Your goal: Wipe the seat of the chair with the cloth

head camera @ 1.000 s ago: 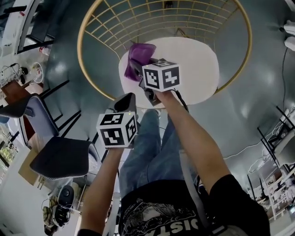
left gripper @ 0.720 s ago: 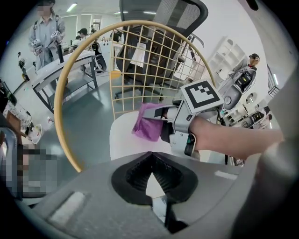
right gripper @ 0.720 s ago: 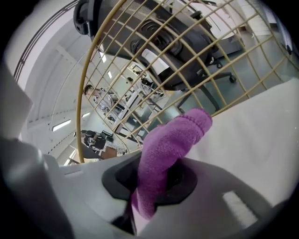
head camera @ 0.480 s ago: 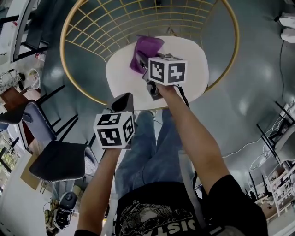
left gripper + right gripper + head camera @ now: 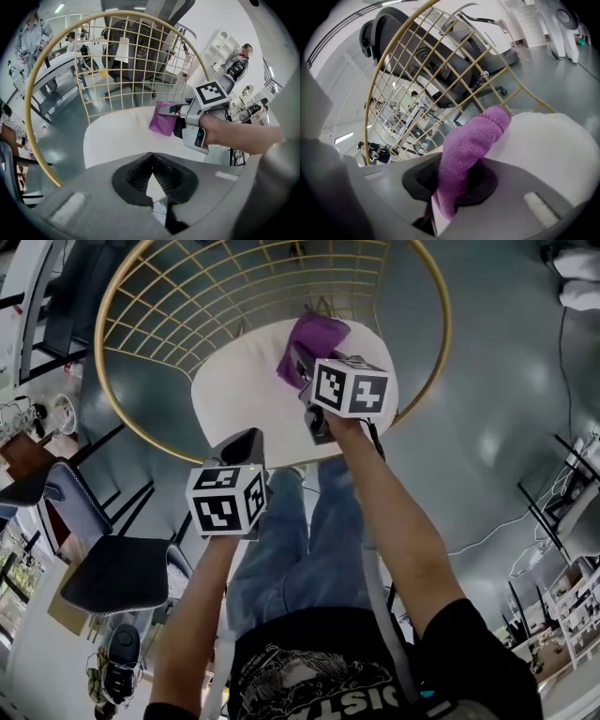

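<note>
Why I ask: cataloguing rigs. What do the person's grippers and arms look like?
Left gripper and right gripper: grey bodies, black ribbed tongs, each bearing a white cube with black square markers. A black cable runs along the right arm. Black printed short-sleeved T-shirt, blue jeans.

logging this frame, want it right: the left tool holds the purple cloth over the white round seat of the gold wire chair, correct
Not quite: the right tool, not the left, holds the purple cloth, as the right gripper view shows. It is over the white round seat of the gold wire chair.
</note>
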Motion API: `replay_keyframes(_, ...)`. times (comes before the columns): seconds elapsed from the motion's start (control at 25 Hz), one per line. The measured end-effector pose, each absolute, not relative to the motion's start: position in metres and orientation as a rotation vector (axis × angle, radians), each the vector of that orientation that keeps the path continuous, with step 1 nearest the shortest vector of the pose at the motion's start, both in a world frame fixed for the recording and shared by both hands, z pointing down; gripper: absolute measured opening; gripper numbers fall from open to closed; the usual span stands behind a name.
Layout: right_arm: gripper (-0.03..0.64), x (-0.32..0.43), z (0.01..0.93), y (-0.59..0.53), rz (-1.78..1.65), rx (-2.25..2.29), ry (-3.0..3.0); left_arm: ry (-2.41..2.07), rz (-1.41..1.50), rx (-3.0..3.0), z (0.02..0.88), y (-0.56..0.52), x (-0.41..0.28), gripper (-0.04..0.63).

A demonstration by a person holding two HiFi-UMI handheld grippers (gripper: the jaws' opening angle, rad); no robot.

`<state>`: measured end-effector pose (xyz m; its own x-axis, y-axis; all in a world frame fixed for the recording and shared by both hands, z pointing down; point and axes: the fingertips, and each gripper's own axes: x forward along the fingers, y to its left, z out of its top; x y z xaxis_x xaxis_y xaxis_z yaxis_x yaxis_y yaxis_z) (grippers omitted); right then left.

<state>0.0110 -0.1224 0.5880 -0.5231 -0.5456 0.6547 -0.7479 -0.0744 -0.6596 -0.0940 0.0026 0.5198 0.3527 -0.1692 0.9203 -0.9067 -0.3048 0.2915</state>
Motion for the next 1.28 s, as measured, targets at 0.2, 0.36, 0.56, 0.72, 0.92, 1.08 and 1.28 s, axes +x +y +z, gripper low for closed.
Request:
replay_keyframes(0.2,0.06,0.041,0.587,-0.113,1.657,1.499,-1.954,-0.945,1.051,1.741,0.52,-0.009,-0.085,-0.002)
replay_keyframes(0.36,0.06,0.067,0.584,-0.101,1.668,1.525,-1.916,-0.931,1.046,1.758,0.515,-0.014,-0.062,-0.002)
replay_keyframes(0.56,0.061,0.095,0.581,-0.085,1.641,1.566,-1.817,-0.923,1.029,1.764,0.515,-0.015,-0.047,-0.002)
replay_keyframes(0.72,0.061,0.11,0.585,-0.065,1.575,1.517,-1.719,-0.917,1.023,1.75,0.516,-0.011,-0.04,-0.002)
replay_keyframes(0.92,0.061,0.107,0.586,-0.059,1.536,1.399,-1.75,-0.956,0.987,1.721,0.519,-0.008,-0.037,-0.002)
replay_keyframes(1.08,0.061,0.084,0.567,-0.061,1.528,1.268,-1.887,-1.001,0.92,1.681,0.527,-0.009,-0.044,-0.002)
replay_keyframes(1.28,0.061,0.055,0.544,-0.061,1.523,1.083,-2.042,-1.072,0.862,1.631,0.53,-0.013,-0.046,-0.002)
